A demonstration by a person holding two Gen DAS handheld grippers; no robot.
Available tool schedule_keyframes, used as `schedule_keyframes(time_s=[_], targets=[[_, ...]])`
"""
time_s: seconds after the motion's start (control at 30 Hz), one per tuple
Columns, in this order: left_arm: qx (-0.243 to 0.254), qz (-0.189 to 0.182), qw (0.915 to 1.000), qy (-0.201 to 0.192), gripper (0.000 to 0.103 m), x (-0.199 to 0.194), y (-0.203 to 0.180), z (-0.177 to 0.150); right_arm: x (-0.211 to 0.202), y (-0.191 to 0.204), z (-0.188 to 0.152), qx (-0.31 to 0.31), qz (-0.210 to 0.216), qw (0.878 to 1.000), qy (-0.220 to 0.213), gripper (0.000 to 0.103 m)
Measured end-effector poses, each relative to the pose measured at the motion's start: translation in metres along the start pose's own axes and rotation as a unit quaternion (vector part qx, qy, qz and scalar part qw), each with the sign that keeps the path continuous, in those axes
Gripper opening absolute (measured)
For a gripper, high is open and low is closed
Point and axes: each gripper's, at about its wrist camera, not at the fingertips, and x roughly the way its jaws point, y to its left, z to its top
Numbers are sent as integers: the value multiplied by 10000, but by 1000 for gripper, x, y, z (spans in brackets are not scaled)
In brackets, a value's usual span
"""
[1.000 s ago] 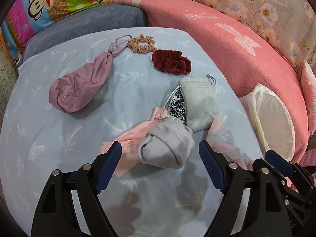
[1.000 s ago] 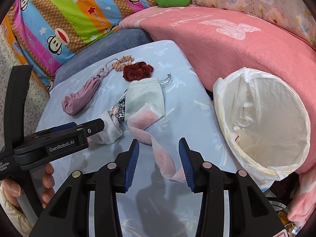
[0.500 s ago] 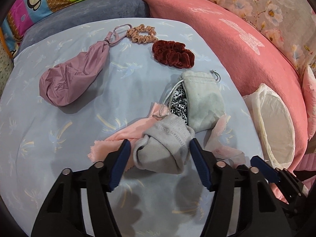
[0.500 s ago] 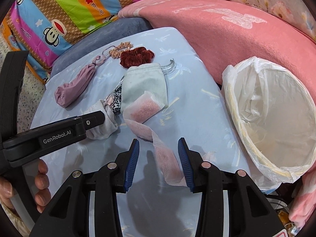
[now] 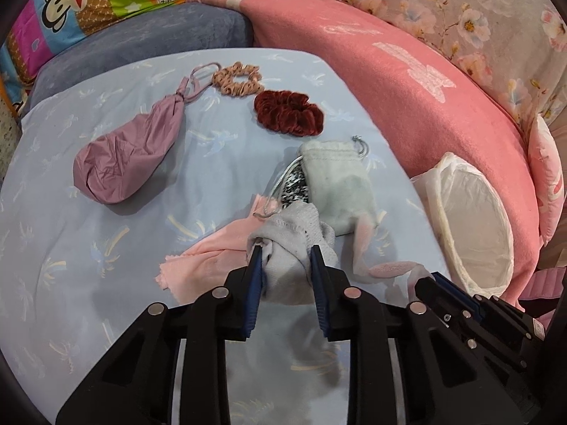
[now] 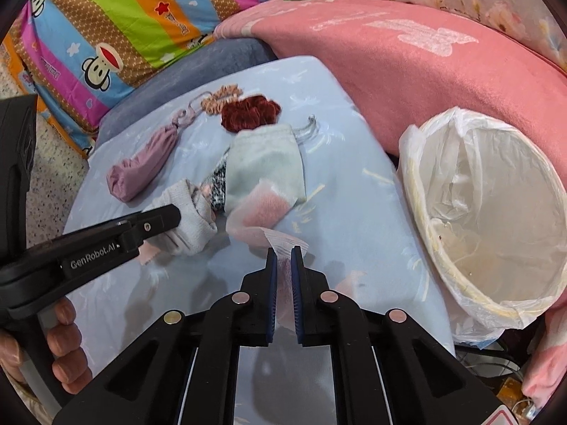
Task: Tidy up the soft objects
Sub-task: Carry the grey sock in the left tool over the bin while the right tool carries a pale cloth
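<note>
Blue sheet (image 5: 88, 283): work surface under all items, both views.
Bin (image 6: 496, 219): white-lined, right edge of sheet; open mouth and stained floor seen whole from right wrist only, edge-on from left wrist.
Striped quilt (image 6: 117, 17): monkey cartoons; small print on it too blurred to read.
Mauve pouch (image 5: 124, 156): lies apart, far left of sheet, cord next to tan scrunchie (image 5: 237, 78).
Green pouch (image 5: 336, 187): mid-sheet, over a black-and-white patterned piece.
Red scrunchie (image 5: 288, 113): just beyond green pouch.
Grey sock (image 5: 290, 244): on pink cloth (image 5: 205, 258), near front of sheet.
Left gripper (image 5: 286, 251): clamped on grey sock, pads pressing both sides; jaws just closed in from wide apart.
Right gripper (image 6: 282, 252): nearly together, pinching sheer pink strip (image 6: 280, 241); jaws just closed on it.
Writing: "GenRobot.AI" on left gripper body, right wrist view only.
Hand (image 6: 60, 340): fingers on left gripper handle, right wrist view only.
</note>
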Motion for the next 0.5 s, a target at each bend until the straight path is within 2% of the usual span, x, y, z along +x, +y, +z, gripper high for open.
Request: schedule_keyframes(time_s=[0.5], targets=[[345,-379,9974,-507,25,-37,-45,24,-75,-23,38,300,40,9945,-1001,7]])
